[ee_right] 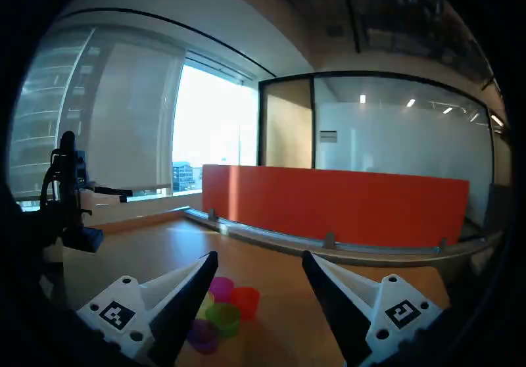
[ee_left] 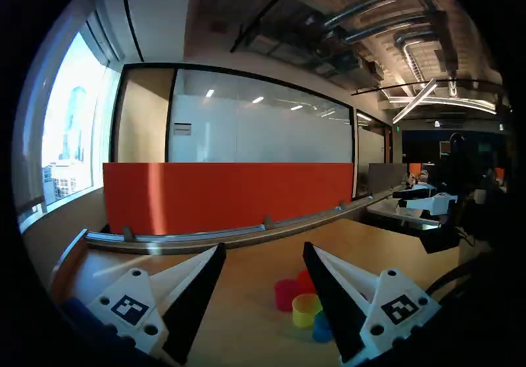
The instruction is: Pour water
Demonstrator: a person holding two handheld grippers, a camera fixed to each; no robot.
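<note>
Several small coloured plastic cups stand together on the wooden table. In the left gripper view a pink cup (ee_left: pixel 286 293), a red cup (ee_left: pixel 304 277), a yellow cup (ee_left: pixel 306 310) and a blue cup (ee_left: pixel 321 328) sit low between my fingers, partly behind the right finger. My left gripper (ee_left: pixel 264 255) is open above the table, holding nothing. In the right gripper view a red cup (ee_right: pixel 244 300), a green cup (ee_right: pixel 223 317), a magenta cup (ee_right: pixel 221 287) and a purple cup (ee_right: pixel 202 335) cluster beside the left finger. My right gripper (ee_right: pixel 258 262) is open and holds nothing.
An orange partition (ee_left: pixel 230 195) with a metal rail (ee_left: pixel 197 237) runs along the table's far edge. A black stand with equipment (ee_right: pixel 66 196) rises at the left in the right gripper view. Desks and monitors (ee_left: pixel 434 202) lie at the right in the left gripper view.
</note>
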